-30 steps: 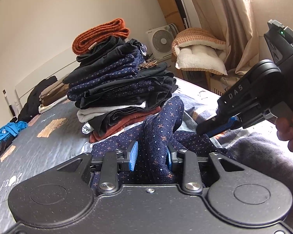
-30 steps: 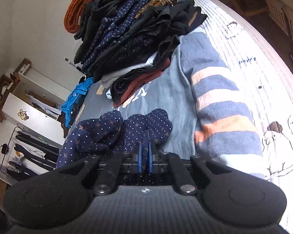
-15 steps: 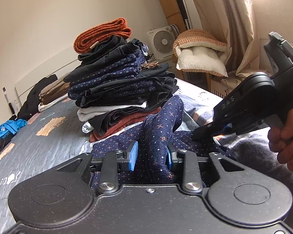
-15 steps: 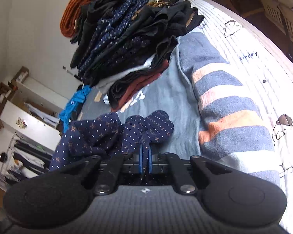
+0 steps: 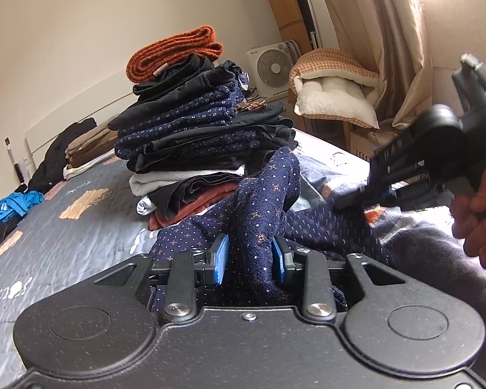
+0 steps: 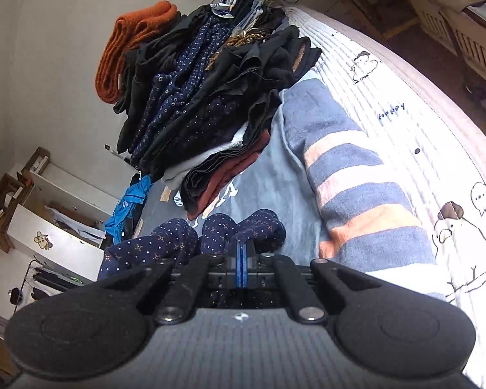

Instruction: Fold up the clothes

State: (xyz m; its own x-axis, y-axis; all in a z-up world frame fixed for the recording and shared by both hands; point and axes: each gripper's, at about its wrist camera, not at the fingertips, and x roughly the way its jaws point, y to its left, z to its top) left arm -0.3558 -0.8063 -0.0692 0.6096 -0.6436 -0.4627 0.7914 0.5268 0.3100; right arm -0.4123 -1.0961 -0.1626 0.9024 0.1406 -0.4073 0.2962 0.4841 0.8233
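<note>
A: Bed (image 5: pixel 64 227) as the working surface, grey printed cover, soft underfoot for cloth. Nearest the lens?

B: Left hand-held gripper (image 5: pixel 249 256), clamped on a thick bunch of the navy dotted garment (image 5: pixel 262 214). Gripped low, so the cloth stands up out of the jaws like a post instead of slumping onto the cover.

A: And to the right of that?

B: Right hand-held gripper (image 6: pixel 241 253), carried by a hand (image 5: pixel 479 214), tip dipped into the same garment. Blue pads pressed flat together, seemingly nipping a thin edge of the fabric; too fine a layer to see clearly.

A: Why two grips on one piece?

B: Probably to draw the garment out between two points before folding. Judged early in the step: rumpled, heaped in lobes, nowhere near flat. Lying on the cover at the near end of the bed, just beside a striped blanket (image 6: pixel 356 188).

A: Behind the garment?

B: Tall stack of folded clothes (image 5: pixel 194 136), right behind, orange knit (image 5: pixel 175 52) on top. Likely parked close on purpose, for a short carry once folded. Worth care when adding to a pile so high.

A: Farther off?

B: Lower pile of dark and brown clothes (image 5: pixel 81 152) toward the headboard, crumpled blue garment (image 5: pixel 13 204) at the far left edge, probably waiting a turn. Beyond the bed, box fan (image 5: pixel 272 64), checked cushion (image 5: pixel 333 97) and curtain (image 5: pixel 388 48) by the wall, well clear of the work.
</note>
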